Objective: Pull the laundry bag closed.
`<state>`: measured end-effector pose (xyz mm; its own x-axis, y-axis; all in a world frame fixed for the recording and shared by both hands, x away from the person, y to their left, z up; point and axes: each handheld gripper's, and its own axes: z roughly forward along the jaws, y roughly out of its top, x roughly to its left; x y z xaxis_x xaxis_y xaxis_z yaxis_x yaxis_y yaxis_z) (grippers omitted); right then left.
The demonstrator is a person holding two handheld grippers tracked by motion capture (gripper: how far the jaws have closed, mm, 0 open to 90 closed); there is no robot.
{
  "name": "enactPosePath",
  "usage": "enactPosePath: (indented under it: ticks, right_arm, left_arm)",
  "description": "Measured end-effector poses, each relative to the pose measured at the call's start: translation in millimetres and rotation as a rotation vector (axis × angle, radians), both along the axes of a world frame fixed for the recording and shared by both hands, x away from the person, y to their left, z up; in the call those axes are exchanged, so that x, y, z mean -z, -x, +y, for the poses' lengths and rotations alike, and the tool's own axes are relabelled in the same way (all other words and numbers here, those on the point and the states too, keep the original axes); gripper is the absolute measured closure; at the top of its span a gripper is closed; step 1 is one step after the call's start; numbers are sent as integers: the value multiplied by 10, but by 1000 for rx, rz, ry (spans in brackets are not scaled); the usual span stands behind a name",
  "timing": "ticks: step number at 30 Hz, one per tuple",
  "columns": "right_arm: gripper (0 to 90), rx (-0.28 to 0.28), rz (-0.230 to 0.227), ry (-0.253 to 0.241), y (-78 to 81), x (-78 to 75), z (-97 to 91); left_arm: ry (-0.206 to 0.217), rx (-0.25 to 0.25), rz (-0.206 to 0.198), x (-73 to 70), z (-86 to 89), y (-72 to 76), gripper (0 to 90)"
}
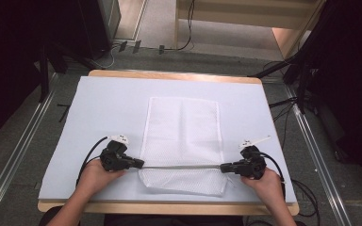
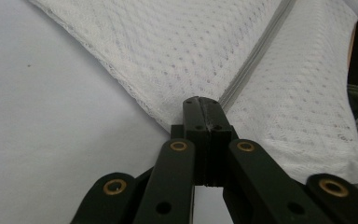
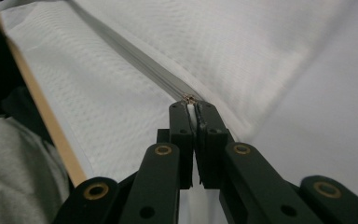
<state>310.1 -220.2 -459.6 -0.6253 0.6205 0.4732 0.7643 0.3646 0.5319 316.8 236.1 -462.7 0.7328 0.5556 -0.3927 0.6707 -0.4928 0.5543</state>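
Observation:
A white mesh bag [image 1: 181, 127] lies flat on the white mat [image 1: 108, 103], its grey zipper [image 1: 181, 166] running straight across near its front end. My left gripper [image 1: 139, 164] is at the zipper's left end; in the left gripper view its jaws [image 2: 202, 101] are pressed together on the bag's edge [image 2: 177, 51], where the zipper [image 2: 254, 56] ends. My right gripper [image 1: 222, 167] is at the zipper's right end. In the right gripper view it [image 3: 192, 105] is shut on the small brass zipper pull [image 3: 189, 98], with white tab material between the jaws.
The mat covers a wooden table [image 1: 169, 75] whose front edge [image 3: 46, 116] runs close behind the bag's end. A grey sleeve [image 3: 14, 168] is beside it. Dark stands and cables [image 1: 306, 94] stand on the floor around the table.

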Motion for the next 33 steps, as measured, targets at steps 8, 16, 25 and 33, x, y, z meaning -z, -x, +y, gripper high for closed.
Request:
enactPosePath:
  ticks: [8,16,25,33]
  right_arm:
    - [875,-25,-22,-8,3,10,-49]
    - [710,-27,-57,1,9,8,20]
    - [577,21,-125,-12,7,-70,-46]
    - [428,80,-204,7,-9,-93,-207]
  left_arm:
    - [9,6,11,-2,5,-16,900]
    - [8,-11,8,-74,67,-30,780]
    - [22,-81,-11,-157,152,-24,616]
    - [22,-140,-45,-253,233,-22,469]
